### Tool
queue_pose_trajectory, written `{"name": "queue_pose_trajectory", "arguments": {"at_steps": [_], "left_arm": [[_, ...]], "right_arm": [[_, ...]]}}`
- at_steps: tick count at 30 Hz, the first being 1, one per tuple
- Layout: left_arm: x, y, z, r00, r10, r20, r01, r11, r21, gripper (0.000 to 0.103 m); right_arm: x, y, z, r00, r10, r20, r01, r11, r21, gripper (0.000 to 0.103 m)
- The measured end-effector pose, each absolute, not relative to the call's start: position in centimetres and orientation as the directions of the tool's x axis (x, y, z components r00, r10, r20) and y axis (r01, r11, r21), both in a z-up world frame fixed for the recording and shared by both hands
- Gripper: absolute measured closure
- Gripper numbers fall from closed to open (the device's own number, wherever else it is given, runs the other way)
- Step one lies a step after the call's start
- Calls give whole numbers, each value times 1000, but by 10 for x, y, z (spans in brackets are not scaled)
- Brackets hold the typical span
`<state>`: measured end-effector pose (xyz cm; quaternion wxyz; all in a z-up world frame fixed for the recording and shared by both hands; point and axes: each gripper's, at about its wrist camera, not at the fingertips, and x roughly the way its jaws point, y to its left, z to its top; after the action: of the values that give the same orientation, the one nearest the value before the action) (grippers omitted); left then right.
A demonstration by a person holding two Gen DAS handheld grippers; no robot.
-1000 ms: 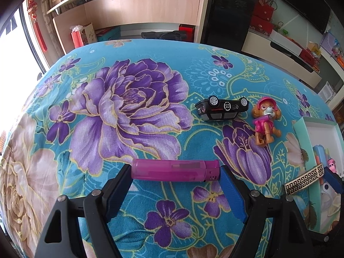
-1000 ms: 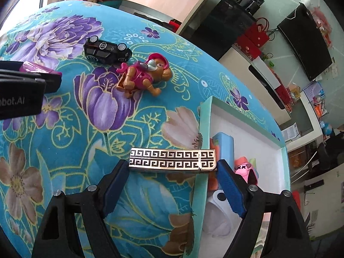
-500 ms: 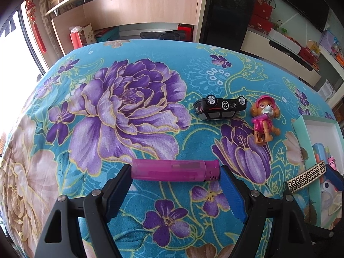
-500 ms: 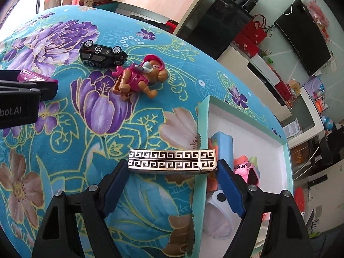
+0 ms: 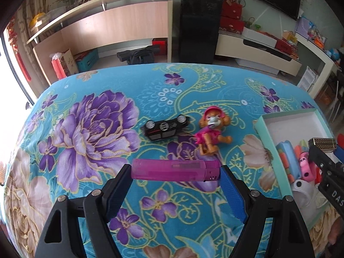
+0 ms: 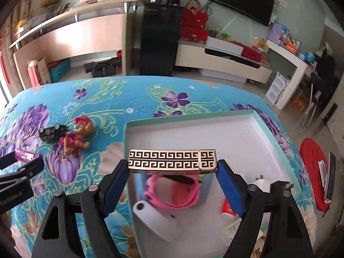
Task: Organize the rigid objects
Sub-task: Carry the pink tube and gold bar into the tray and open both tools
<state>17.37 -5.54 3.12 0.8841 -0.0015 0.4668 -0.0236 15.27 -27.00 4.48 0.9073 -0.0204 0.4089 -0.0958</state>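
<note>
We hold the left gripper (image 5: 175, 173) clamped on the pink lighter (image 5: 175, 170), the right gripper (image 6: 173, 165) clamped on the gold key-pattern lighter (image 6: 172, 159) over the box (image 6: 215, 137).

Two lighters: one pink lighter (image 5: 175, 170), one gold key-pattern lighter (image 6: 172, 159). One black toy car (image 5: 164, 127). One toy pup figure (image 5: 211, 132). One mint-rimmed box (image 6: 185, 117). Box contents uncounted.
</note>
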Motion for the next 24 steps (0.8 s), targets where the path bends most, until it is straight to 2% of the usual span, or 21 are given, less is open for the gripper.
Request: {"name": "queue_pose_trajectory", "arguments": {"at_steps": [12,23,24], "left_arm": [[208,-185,52,601,-177,-780,314,949,27,20],[228,-240,32,553,-207,-807,390,920,31,19],[228,-241,31,552,-203,-809,389,921,34,16]], "right_arm": [[149,-356,45,601,-310,-736,411,910,-48,20],[143,-381,37,541,-374,-753,487,869,-81,20],[144,-380,37,541,-373,-754,484,871,-84,20]]}}
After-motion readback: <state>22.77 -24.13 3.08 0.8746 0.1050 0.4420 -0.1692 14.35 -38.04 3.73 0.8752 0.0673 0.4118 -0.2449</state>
